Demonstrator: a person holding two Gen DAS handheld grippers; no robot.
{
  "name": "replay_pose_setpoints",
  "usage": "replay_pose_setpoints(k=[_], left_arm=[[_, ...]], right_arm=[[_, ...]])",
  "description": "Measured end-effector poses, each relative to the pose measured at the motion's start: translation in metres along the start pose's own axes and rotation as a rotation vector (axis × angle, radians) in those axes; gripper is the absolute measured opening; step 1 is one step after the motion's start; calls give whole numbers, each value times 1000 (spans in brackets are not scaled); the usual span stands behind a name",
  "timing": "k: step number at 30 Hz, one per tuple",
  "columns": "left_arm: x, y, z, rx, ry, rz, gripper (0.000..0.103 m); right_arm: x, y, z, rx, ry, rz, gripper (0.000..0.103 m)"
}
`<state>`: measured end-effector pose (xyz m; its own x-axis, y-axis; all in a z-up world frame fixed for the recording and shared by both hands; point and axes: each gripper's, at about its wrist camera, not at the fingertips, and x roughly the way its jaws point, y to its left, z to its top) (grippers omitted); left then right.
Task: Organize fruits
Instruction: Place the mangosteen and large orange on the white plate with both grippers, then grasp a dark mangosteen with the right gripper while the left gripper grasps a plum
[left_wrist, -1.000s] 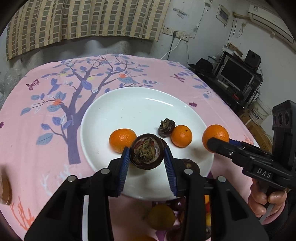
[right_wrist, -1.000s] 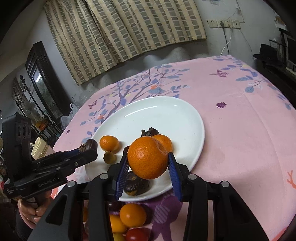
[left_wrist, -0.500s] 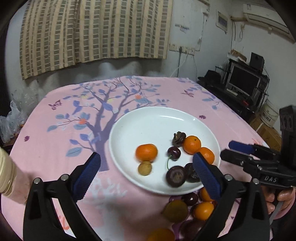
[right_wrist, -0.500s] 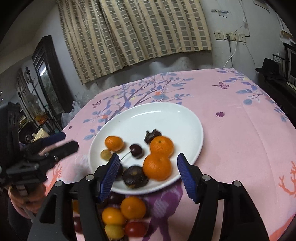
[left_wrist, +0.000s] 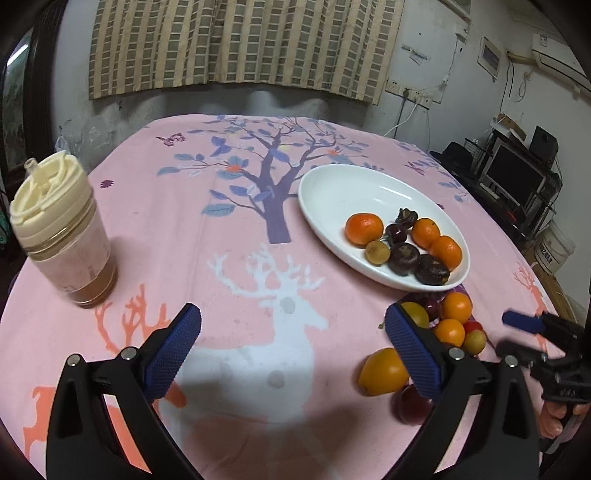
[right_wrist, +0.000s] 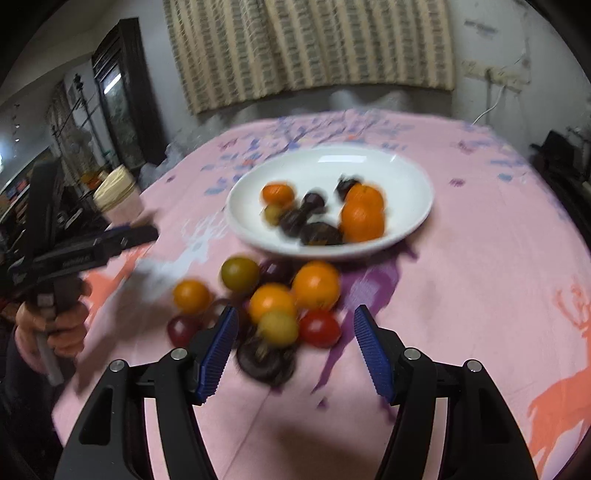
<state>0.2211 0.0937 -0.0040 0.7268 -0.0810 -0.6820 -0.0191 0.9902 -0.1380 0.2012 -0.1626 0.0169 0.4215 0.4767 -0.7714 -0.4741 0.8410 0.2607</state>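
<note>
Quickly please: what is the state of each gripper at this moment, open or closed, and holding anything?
Left gripper: open wide, holding nothing.
Right gripper: open, holding nothing; loose fruits lie beyond it.

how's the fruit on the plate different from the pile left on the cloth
The plate fruit lies inside the white plate; the loose pile sits on the pink tablecloth just in front of it. The plate fruit shows no red piece; the loose pile has a red one. Both mix orange, dark and yellowish fruit.
</note>
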Motion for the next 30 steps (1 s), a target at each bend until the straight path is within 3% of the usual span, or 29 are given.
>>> replay_pose_setpoints(k=[9,17,28,30], left_arm=[[-2,0,-6,3,13,17,98],[-5,-6,-10,17,11,7,98],[-7,-6,-10,13,11,6,98],[-7,-6,-10,13,12,5,98]], right_arm=[[14,14,-16,-60,101,-12,66],[22,25,-18,-130,110,-49,64],[34,29,-15,-145,133,-68,52],[33,27,-14,-135,130,-68,45]])
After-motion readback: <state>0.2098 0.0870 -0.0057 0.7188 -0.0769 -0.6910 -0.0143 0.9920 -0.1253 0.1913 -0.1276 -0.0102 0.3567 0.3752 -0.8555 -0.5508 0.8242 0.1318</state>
